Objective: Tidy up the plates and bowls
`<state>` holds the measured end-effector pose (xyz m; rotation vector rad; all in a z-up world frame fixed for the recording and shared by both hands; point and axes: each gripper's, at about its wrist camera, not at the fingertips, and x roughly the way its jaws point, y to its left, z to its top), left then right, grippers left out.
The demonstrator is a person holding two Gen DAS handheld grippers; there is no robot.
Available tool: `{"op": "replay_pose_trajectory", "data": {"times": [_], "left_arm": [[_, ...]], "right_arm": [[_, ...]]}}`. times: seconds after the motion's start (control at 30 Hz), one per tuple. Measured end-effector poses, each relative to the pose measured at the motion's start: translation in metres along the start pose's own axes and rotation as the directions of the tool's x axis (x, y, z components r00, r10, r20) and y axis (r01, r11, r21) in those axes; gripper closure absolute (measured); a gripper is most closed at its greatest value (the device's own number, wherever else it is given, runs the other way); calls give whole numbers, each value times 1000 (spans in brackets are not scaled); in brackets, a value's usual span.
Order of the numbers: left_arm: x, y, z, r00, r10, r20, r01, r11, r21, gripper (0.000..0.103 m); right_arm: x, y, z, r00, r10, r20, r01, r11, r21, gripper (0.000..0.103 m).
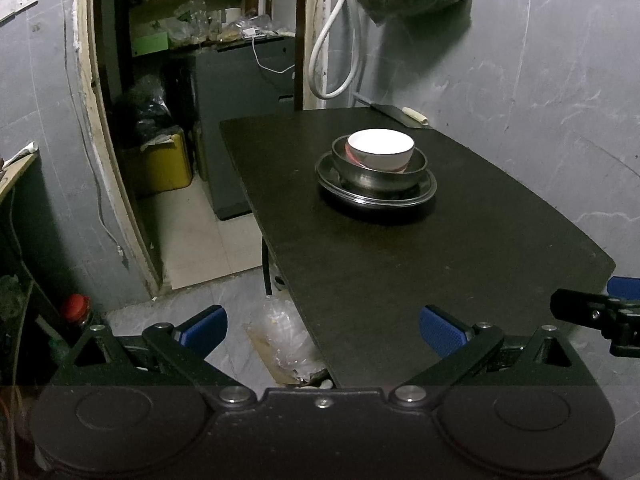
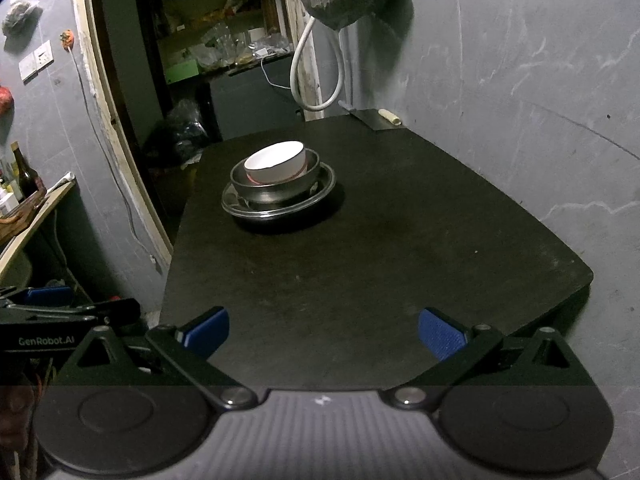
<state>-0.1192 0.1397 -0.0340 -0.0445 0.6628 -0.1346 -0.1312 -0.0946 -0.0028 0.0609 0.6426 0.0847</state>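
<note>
A dark, matte desk with rounded corners fills most of both views, set against a grey marbled wall, and we hold both tools back at its near edge, well apart from the dishes. Toward the far side of the desk sits a single nested stack: a wide, shallow metal plate with a shiny raised rim at the bottom, a rounded steel bowl with a dull brushed wall inside it, and a smaller glossy white bowl with a thin reddish band near its foot on top, sitting slightly tilted. Our left gripper has its jaws spread wide with nothing between the ribbed blue pads; our right gripper is likewise spread wide and holds nothing. We judge the stacking to be essentially done, so the step in hand is either to finish by straightening the top bowl or to back away cleanly. If we touch it, we should come in level, nip the white bowl's rim lightly with one pad inside and one outside, and settle it flat, since glazed ceramic on smooth steel will probably slide and ring. A flat dark blade with a pale handle lies at the far edge, clear of the stack.
</note>
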Motion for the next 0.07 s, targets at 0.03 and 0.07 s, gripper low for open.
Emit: {"op": "replay_pose_trajectory", "data": {"times": [0.03,0.07], "left_arm": [[1,0,0,1000,-1,-2,1,1000,3,1],[1,0,0,1000,-1,-4,1,1000,4,1]], "right_arm": [[1,0,0,1000,0,-2,0,1000,1,0],[2,-1,0,1000,-1,-3,1,1000,2,0]]}}
